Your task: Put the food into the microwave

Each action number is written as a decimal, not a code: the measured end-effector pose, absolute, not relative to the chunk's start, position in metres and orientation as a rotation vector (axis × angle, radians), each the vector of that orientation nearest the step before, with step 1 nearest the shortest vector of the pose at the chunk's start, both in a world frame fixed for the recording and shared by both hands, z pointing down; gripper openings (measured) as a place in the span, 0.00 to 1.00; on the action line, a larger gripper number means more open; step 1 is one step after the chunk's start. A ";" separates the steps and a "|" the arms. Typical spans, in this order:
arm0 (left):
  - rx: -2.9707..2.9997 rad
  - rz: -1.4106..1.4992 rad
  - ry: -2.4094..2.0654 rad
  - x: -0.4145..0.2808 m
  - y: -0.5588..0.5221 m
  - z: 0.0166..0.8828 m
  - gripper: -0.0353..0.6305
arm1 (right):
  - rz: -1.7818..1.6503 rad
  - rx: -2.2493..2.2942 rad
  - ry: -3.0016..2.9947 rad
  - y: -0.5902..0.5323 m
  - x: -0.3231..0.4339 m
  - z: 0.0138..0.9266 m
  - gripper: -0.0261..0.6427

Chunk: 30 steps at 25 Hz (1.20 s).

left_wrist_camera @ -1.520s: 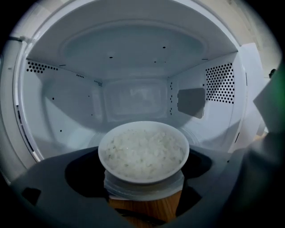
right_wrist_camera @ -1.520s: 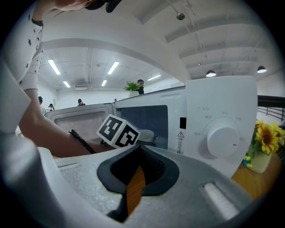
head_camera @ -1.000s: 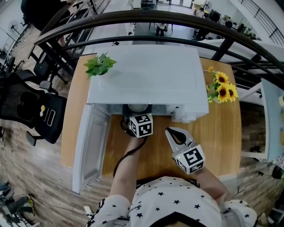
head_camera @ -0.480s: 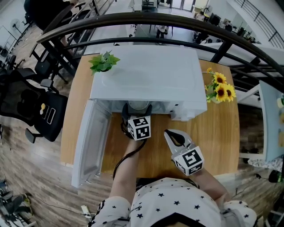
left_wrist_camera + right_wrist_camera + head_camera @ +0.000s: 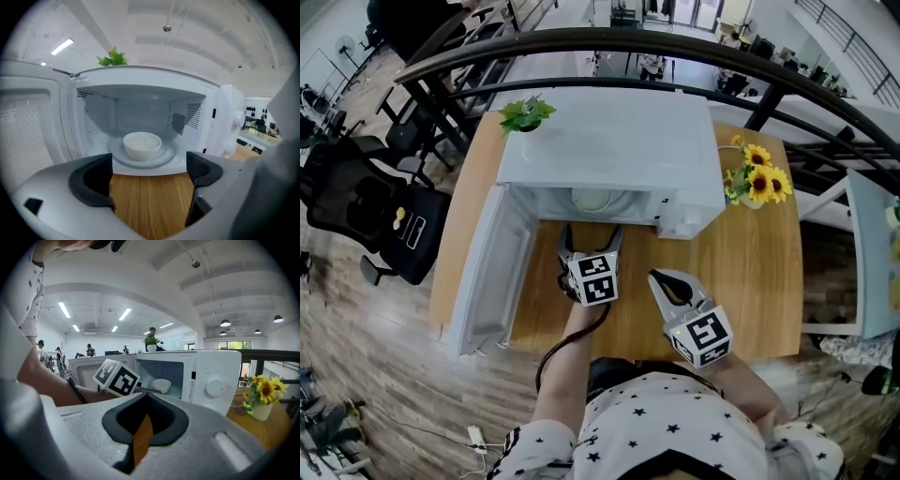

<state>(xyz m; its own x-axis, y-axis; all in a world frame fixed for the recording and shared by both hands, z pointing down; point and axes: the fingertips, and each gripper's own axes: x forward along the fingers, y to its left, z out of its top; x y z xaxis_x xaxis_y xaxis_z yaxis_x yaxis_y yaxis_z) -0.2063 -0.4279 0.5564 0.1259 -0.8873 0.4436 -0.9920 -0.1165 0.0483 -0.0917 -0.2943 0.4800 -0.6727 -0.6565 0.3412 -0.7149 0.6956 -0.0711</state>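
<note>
A white bowl of food (image 5: 598, 200) sits on the glass turntable (image 5: 143, 158) inside the white microwave (image 5: 609, 150), whose door (image 5: 492, 267) hangs open to the left. The bowl (image 5: 142, 144) shows straight ahead in the left gripper view. My left gripper (image 5: 591, 232) is open and empty, just outside the microwave's mouth over the wooden table (image 5: 750, 272). My right gripper (image 5: 659, 277) is shut on nothing, lower right of the left one. In the right gripper view the bowl (image 5: 161, 385) appears past the left gripper's marker cube (image 5: 116, 377).
A small green plant (image 5: 527, 112) stands on the microwave's back left corner. A vase of sunflowers (image 5: 757, 183) stands on the table to the microwave's right. A black office chair (image 5: 370, 211) is on the floor at left, and a dark railing (image 5: 628, 42) arches overhead.
My left gripper has drawn back out of the microwave towards the person, leaving the bowl on the turntable. The right gripper has stayed about where it was.
</note>
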 end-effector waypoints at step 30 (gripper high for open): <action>1.995 0.232 -1.949 -0.142 -0.173 0.471 0.24 | 0.143 1.086 -2.710 -0.114 -0.005 0.435 0.05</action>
<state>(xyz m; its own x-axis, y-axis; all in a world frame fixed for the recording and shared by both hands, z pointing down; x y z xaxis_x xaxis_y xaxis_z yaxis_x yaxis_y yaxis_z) -0.1419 -0.1726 0.4709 0.0451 -0.9360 0.3491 -0.9918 0.0000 0.1281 -0.0054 -0.1142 0.4350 -0.7035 -0.6701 0.2368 -0.6913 0.7225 -0.0093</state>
